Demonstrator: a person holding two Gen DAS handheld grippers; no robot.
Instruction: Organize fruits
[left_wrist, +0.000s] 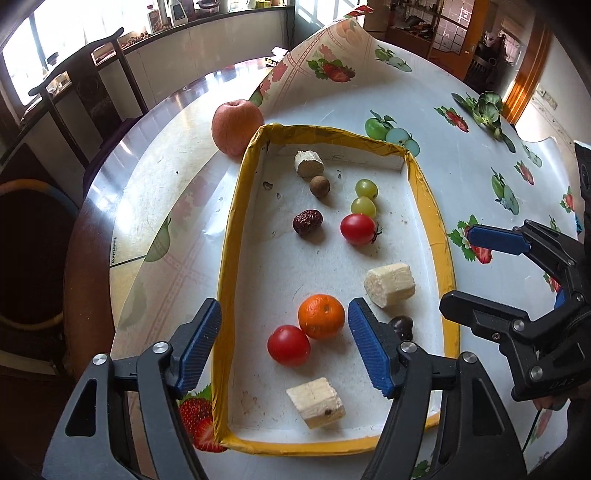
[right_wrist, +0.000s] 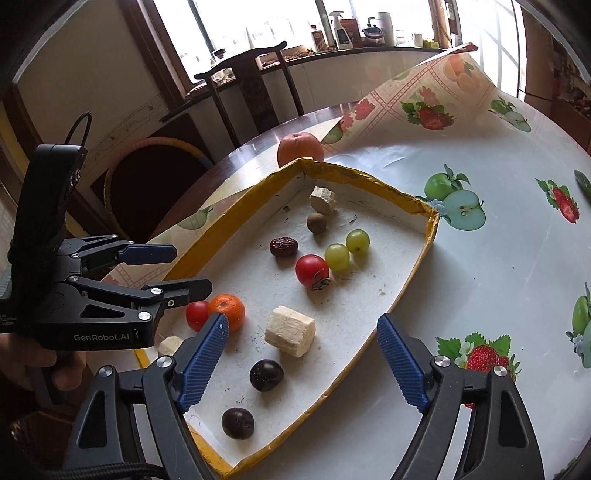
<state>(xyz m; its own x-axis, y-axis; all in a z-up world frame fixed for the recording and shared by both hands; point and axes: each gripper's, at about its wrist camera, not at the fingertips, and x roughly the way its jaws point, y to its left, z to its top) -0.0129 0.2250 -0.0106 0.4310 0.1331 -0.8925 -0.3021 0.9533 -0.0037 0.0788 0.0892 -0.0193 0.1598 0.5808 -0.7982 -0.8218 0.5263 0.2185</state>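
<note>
Both tools hang above the yellow-rimmed tray (left_wrist: 448, 266), and nothing is gripped. The left gripper (left_wrist: 284, 345) gapes wide and empty; the mandarin (left_wrist: 321, 316) and a red tomato (left_wrist: 289, 345) lie in the tray beneath the gap. The right gripper (right_wrist: 301, 363) is spread just as wide, also empty, with a dark plum (right_wrist: 266, 375) below it and another plum (right_wrist: 238, 423) at seven o'clock. Further up the tray, a second tomato (right_wrist: 312, 270) sits beside two green grapes (right_wrist: 347, 248). Beyond the rim at twelve o'clock, the apple (right_wrist: 300, 148) waits on the table (right_wrist: 480, 295).
</note>
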